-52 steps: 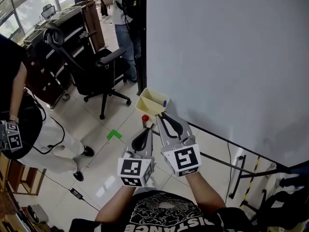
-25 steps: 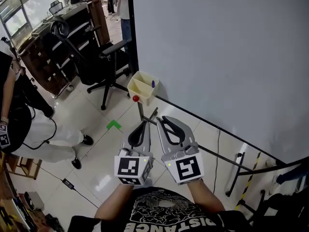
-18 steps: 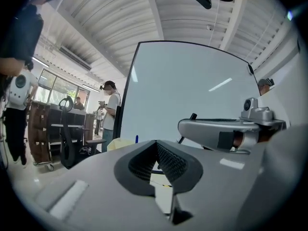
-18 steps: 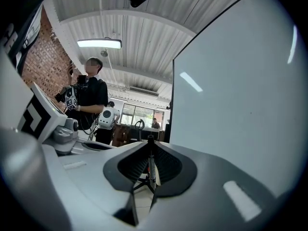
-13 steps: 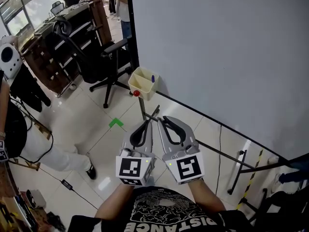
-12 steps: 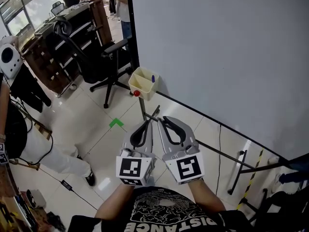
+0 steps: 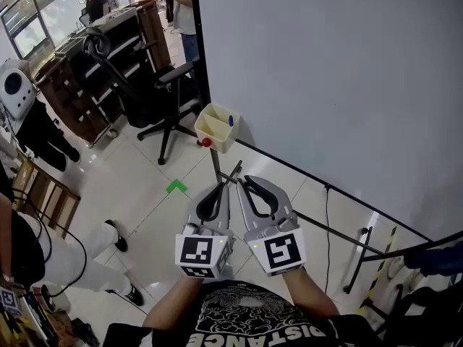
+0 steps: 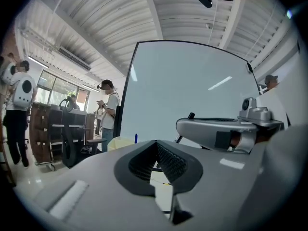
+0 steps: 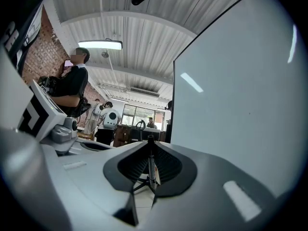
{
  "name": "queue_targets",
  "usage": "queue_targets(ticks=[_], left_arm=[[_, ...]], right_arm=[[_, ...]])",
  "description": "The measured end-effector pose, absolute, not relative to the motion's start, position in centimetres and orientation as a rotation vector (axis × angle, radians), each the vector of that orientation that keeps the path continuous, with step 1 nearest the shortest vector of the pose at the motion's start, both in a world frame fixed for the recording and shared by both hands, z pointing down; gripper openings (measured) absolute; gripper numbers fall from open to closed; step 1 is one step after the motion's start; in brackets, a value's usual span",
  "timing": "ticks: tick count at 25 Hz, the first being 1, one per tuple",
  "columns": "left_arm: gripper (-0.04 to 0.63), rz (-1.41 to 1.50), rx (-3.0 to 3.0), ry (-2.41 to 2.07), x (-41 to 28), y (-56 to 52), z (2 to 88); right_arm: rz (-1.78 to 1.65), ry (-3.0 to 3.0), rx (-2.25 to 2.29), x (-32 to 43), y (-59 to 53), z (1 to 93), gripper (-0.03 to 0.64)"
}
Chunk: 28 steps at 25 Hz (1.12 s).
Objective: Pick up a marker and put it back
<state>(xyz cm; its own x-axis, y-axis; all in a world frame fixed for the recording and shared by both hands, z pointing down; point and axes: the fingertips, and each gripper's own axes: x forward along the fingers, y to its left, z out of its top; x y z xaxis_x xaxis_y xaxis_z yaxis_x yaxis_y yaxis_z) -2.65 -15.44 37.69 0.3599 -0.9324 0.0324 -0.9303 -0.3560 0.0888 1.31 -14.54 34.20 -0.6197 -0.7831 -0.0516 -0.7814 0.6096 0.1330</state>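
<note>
A whiteboard [image 7: 325,71] stands on pale floor tiles [image 7: 145,204], near a black office chair [image 7: 155,96] and dark shelving [image 7: 69,85].

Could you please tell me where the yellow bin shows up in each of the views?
Head view: bin upper centre, at the whiteboard's lower left corner.
Left gripper view: pale sliver just above the jaws, left of centre.
Right gripper view: not in it.
Shared landmark: the whiteboard, in all three.

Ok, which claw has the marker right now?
The right claw: a thin marker stands pinched between its jaws. The left claw is shut with nothing in it.
</note>
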Motion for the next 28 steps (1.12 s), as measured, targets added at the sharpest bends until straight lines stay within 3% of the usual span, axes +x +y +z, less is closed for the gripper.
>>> queue_targets(ticks=[28], left_arm=[[0.003, -0.020, 2.490, -1.649, -6.2, -23.2, 39.3]], right_arm=[[-0.204, -2.746, 1.427, -1.7, -23.5, 34.9, 0.035]])
